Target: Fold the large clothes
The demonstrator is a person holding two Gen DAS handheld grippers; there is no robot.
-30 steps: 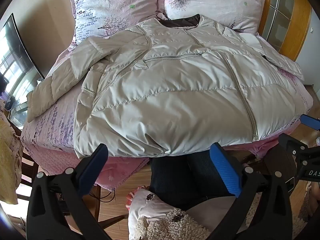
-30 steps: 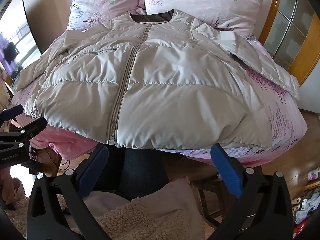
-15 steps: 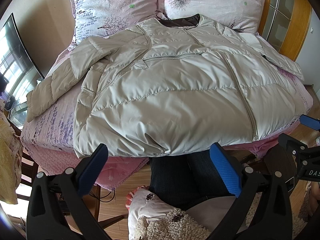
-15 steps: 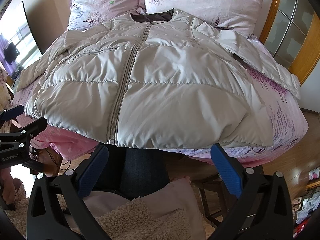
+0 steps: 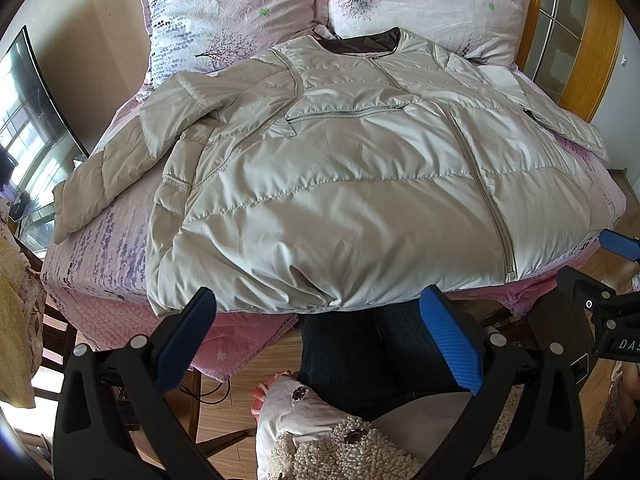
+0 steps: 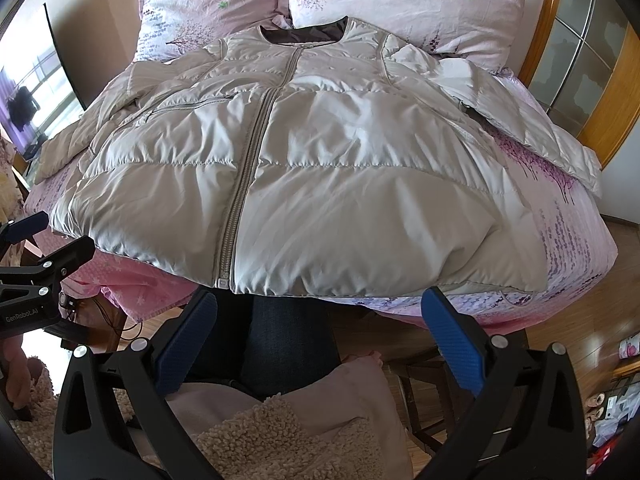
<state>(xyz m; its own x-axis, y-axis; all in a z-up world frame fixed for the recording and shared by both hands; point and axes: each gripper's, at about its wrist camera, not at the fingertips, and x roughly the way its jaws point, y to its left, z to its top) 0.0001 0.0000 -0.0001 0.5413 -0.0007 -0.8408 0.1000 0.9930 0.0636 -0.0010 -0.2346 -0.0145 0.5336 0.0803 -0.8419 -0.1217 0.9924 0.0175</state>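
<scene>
A: What's laid out?

B: A bed (image 5: 100,240) in pink floral sheets, two pillows (image 6: 408,4) at the head. The beige puffer jacket (image 6: 320,184) lies front up across it, zipped, collar toward the pillows, hem hanging just over the near edge.

A: Sleeves?

B: The left sleeve (image 5: 120,160) trails toward the bed's side, creased at the shoulder; the right sleeve (image 6: 520,128) spreads out flat.

A: Grippers?

B: The left gripper (image 5: 316,336) and right gripper (image 6: 320,332) both gape wide, holding nothing, short of the hem.

A: Risks?

B: I'd guess the slick, puffy shell slips from a shallow pinch, or the overhanging hem drags the jacket off the bed when a sleeve gets pulled across.
</scene>
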